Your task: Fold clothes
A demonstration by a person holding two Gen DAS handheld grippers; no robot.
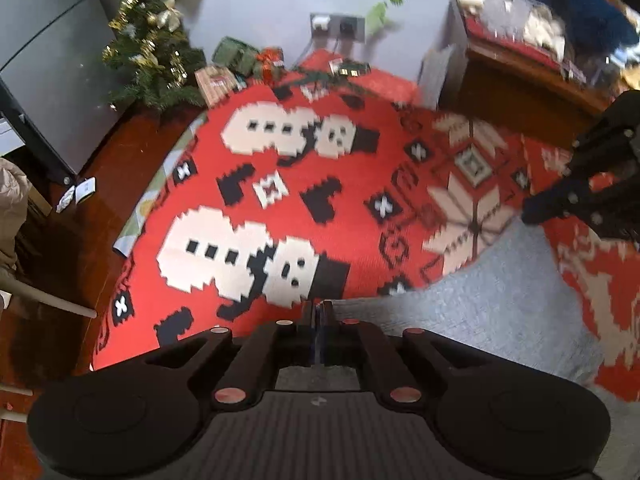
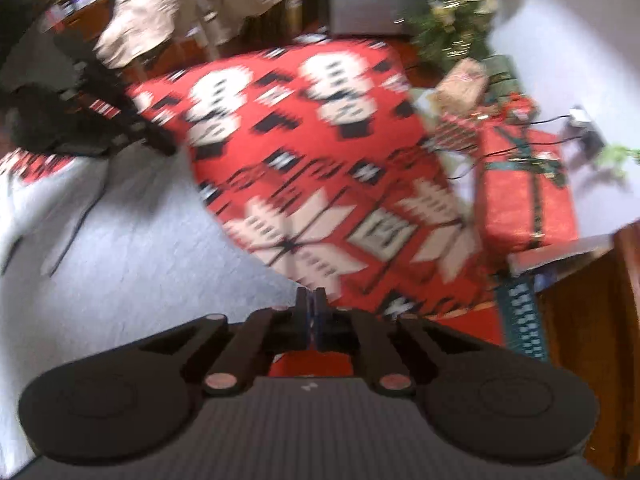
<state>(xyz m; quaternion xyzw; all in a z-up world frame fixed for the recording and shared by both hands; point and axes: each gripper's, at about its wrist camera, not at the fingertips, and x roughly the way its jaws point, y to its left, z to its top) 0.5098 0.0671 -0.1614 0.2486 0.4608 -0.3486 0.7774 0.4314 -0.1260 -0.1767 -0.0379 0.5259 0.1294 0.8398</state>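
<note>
Both grippers, left gripper (image 1: pixel 317 312) and right gripper (image 2: pixel 311 300), are pinching shut on the near edge of the grey garment (image 1: pixel 500 292) lying over the red snowman tablecloth (image 1: pixel 256 216), and a thin grip is risking slippage.

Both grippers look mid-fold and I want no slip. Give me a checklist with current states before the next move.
1. Left gripper shut on the grey cloth: ok.
2. Right gripper shut: ok; what it pinches: cannot tell.
3. Red snowman fabric lying flat beneath: ok.
4. Grippers apart, not colliding: ok.
5. Gift boxes off the grey cloth: ok.
6. Cloth edges aligned: cannot tell, blurred.
</note>
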